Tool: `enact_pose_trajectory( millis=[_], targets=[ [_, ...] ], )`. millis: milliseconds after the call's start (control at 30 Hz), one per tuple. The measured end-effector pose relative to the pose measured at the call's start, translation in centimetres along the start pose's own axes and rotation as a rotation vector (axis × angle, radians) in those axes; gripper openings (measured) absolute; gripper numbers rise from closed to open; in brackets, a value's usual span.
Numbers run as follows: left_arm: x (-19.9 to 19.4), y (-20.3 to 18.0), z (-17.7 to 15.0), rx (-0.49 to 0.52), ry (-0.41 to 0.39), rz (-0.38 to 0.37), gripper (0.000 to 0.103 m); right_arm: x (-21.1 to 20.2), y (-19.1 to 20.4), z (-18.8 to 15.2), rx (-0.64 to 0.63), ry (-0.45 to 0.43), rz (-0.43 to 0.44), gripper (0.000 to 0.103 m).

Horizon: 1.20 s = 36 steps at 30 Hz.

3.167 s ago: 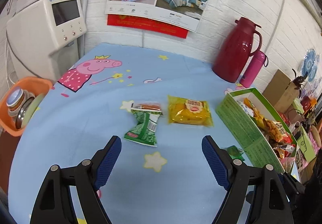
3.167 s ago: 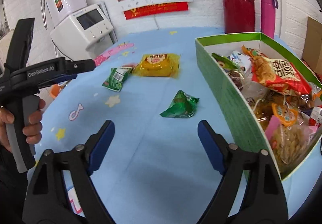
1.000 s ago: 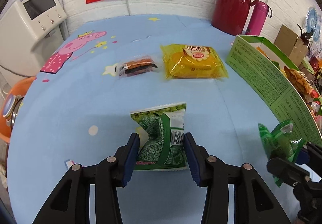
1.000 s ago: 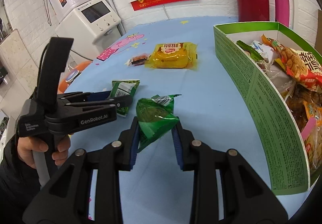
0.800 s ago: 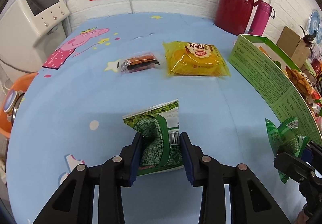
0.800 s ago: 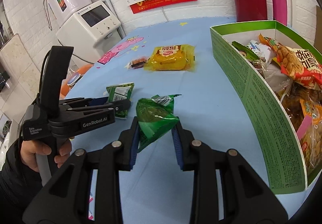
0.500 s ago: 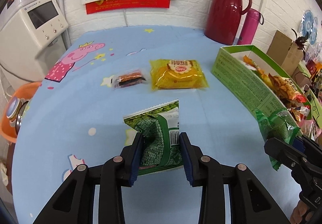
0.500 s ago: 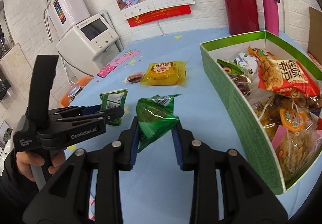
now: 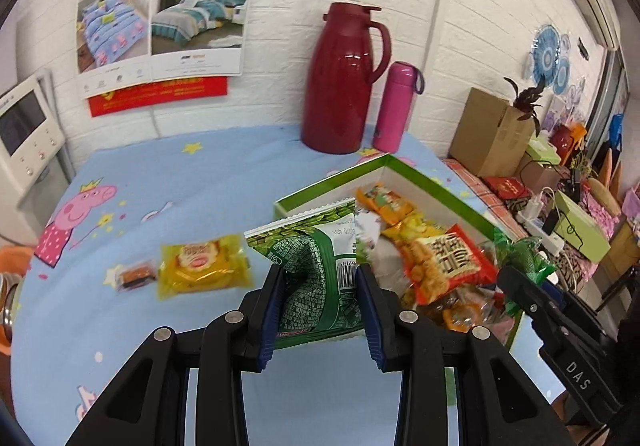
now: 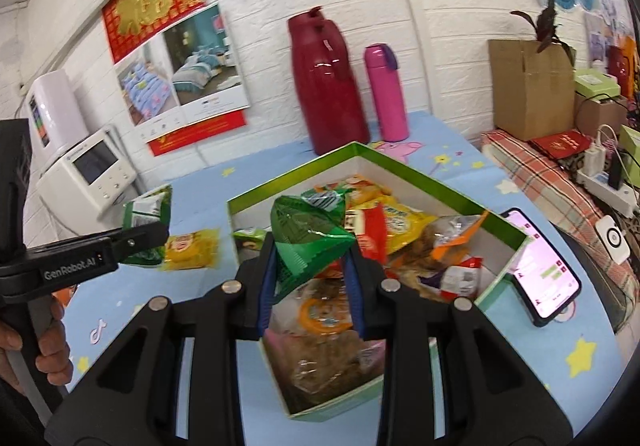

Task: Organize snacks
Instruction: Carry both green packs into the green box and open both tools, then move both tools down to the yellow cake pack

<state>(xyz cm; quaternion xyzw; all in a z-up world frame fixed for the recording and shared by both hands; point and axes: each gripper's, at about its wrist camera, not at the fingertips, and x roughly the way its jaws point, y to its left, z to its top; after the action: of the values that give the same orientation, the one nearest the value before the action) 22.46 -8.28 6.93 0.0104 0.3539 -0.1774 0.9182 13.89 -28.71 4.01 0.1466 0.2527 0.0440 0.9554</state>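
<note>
Two grippers, both loaded. Right gripper (image 10: 310, 270): closed on crumpled green packet (image 10: 306, 236), hanging directly above green box (image 10: 420, 171), nearer. Left gripper (image 9: 322, 296): clamped on green-white pouch (image 9: 316, 258), upright, box ahead-right. Yellow packet (image 9: 202, 266) lies on table.

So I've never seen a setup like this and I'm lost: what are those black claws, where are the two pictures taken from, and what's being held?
There is no robot here. A person holds a tool in each hand, and a wide-angle camera on each one looks forward along its two fingers, so each picture is one tool's own view.

The left hand-held gripper is shut on a green and white snack packet. The right hand-held gripper is shut on a green triangular packet, held above the green box, which is already full of snacks.

On the blue cartoon tablecloth lie a yellow packet and a small dark packet. A red jug and pink bottle stand by the wall.
</note>
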Motion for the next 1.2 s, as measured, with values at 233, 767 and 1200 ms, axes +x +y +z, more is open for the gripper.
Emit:
enact_pose_trajectory(
  millis=[233,767,1200],
  targets=[
    [4.8,-4.2,1.9,0.024,0.031,-0.062,0.037,1.4,-3.1,0.0,0.059,0.019,-0.091,0.035],
    [3.7,-4.3,-0.1,0.093,-0.062,0.070,0.085,1.5,-3.3,-0.5,0.067,0.014,-0.109,0.091],
    [-1.3,2.2,-2.4,0.016,-0.106,0.129,0.085,0.5,0.9,-0.8,-0.025,-0.034,-0.022,0.093]
  ],
)
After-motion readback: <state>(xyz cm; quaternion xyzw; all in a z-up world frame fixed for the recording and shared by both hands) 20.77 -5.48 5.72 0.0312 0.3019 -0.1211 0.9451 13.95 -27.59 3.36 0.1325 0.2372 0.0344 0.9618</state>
